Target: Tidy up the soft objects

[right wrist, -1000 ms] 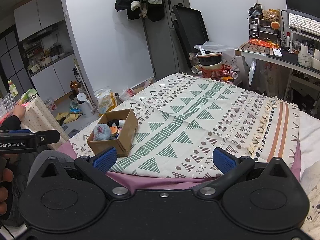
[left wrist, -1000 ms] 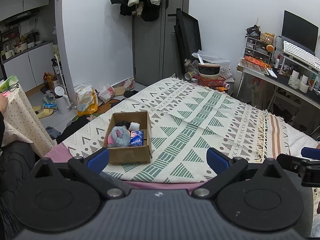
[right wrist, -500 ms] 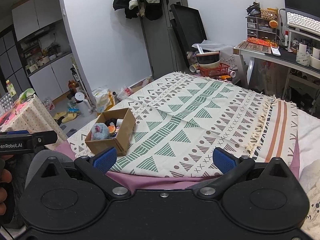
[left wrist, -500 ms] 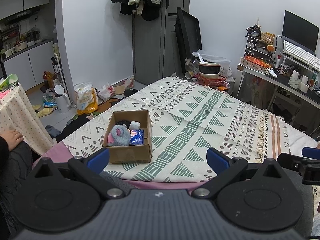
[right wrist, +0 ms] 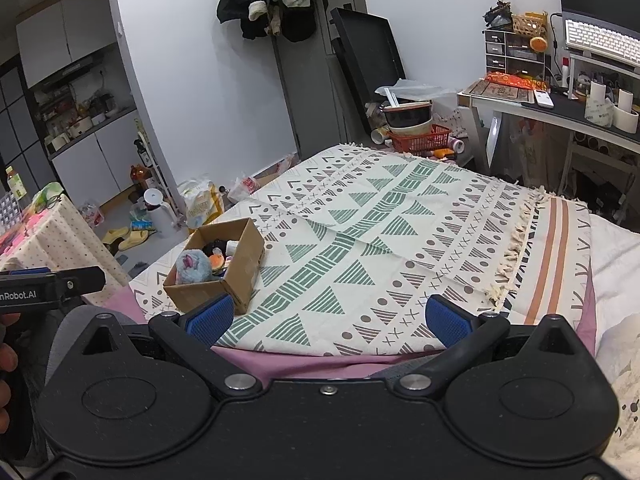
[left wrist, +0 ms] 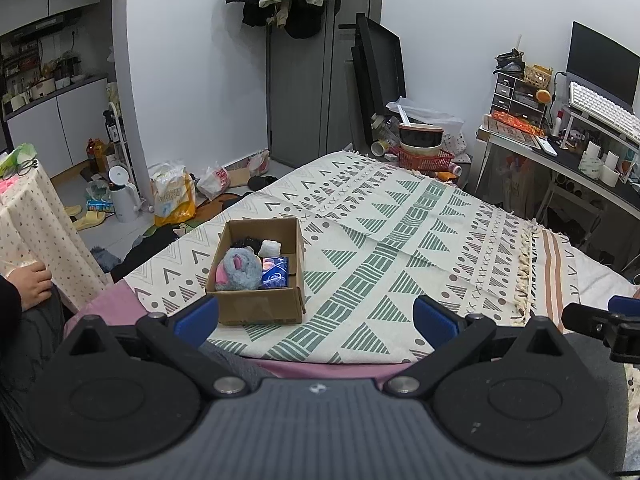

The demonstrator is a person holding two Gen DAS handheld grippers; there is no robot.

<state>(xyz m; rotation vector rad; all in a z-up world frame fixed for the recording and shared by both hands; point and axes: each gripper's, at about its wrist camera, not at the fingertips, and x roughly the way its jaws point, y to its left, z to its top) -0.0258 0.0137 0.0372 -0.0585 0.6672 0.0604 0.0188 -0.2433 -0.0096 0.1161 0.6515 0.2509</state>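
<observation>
Inside cardboard box (left wrist: pixel 260 304): grey plush (left wrist: pixel 240 270), blue packet (left wrist: pixel 275 273), white roll (left wrist: pixel 270 247).

The cardboard box (left wrist: pixel 260 280) is plain brown paperboard, matt, with raw cut edges. In it, the grey plush toy (left wrist: pixel 240 270) looks fuzzy and soft, and at its 3 o'clock the blue packet (left wrist: pixel 275 273) has a glossy plastic sheen. The blanket (left wrist: pixel 400 248) under the box is woven cloth, matt, with a tasselled cotton fringe. The left tongs (left wrist: pixel 316 316) and right tongs (right wrist: pixel 327 315) are matt black plastic with blue textured rubber pads (right wrist: pixel 445 319) and bright metal screws.
</observation>
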